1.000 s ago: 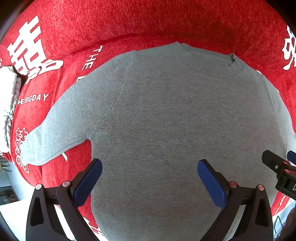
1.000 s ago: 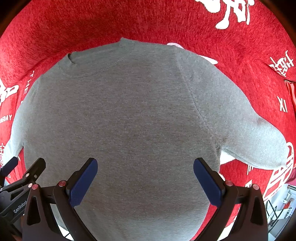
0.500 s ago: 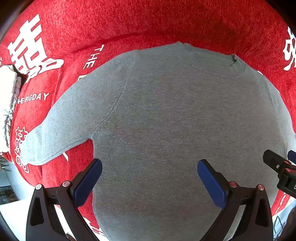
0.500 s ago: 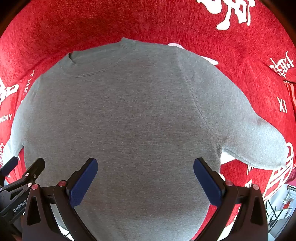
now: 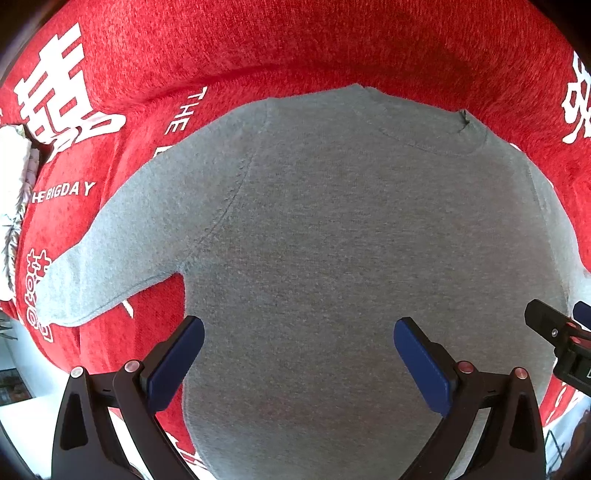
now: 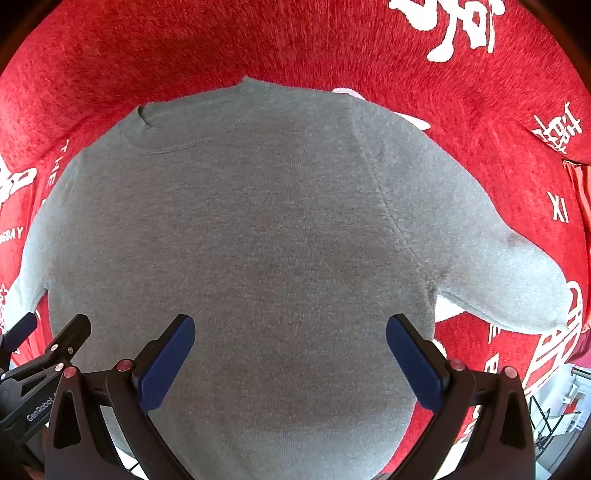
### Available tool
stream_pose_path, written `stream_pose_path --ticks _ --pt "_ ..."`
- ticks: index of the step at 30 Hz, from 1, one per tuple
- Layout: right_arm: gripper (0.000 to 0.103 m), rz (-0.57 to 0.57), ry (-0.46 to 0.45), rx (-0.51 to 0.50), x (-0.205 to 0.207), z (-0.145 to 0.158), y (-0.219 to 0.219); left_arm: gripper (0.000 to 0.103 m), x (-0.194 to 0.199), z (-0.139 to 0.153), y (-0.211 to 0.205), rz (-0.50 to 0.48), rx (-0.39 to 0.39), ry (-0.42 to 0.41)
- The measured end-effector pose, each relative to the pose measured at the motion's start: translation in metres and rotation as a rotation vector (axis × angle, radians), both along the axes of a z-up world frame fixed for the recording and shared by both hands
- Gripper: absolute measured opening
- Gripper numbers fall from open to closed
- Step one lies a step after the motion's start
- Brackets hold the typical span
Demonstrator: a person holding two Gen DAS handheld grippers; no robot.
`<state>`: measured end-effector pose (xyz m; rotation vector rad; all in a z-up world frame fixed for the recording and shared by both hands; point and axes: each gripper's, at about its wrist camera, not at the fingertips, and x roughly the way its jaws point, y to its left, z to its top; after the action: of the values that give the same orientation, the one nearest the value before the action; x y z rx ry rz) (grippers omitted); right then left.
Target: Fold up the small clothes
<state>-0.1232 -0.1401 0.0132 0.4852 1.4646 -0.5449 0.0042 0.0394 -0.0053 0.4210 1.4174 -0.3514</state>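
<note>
A small grey long-sleeved sweater (image 5: pixel 332 240) (image 6: pixel 258 240) lies flat on a red blanket (image 5: pixel 258 48) (image 6: pixel 184 48), collar away from me, both sleeves spread outward. My left gripper (image 5: pixel 298 328) hovers open over the lower left of the sweater's body, nothing between its blue pads (image 5: pixel 173 365). My right gripper (image 6: pixel 290 326) hovers open over the lower right of the body, also empty. Each gripper shows at the edge of the other's view: the right gripper (image 5: pixel 554 332) and the left gripper (image 6: pixel 48 343).
The red blanket carries white lettering and characters (image 5: pixel 62 92) (image 6: pixel 458 26). A white fluffy item (image 5: pixel 14 177) sits at the blanket's left edge. A wire rack on the floor (image 6: pixel 554 410) shows past the blanket's right edge.
The sweater has shifted slightly in the views, as both grippers drifted a little; both stay open above it.
</note>
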Motion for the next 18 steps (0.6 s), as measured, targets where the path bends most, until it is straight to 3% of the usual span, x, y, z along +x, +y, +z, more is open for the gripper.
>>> stream_pose_path --ticks 11,18 --pt "0.103 0.036 -0.015 -0.003 0.013 0.009 0.017 0.103 0.005 -0.002 0.02 0.045 -0.046 0.023" --pt "0.103 0.107 -0.022 0.02 0.031 0.01 0.048 0.103 0.031 -0.008 0.086 0.223 -0.171 0.047"
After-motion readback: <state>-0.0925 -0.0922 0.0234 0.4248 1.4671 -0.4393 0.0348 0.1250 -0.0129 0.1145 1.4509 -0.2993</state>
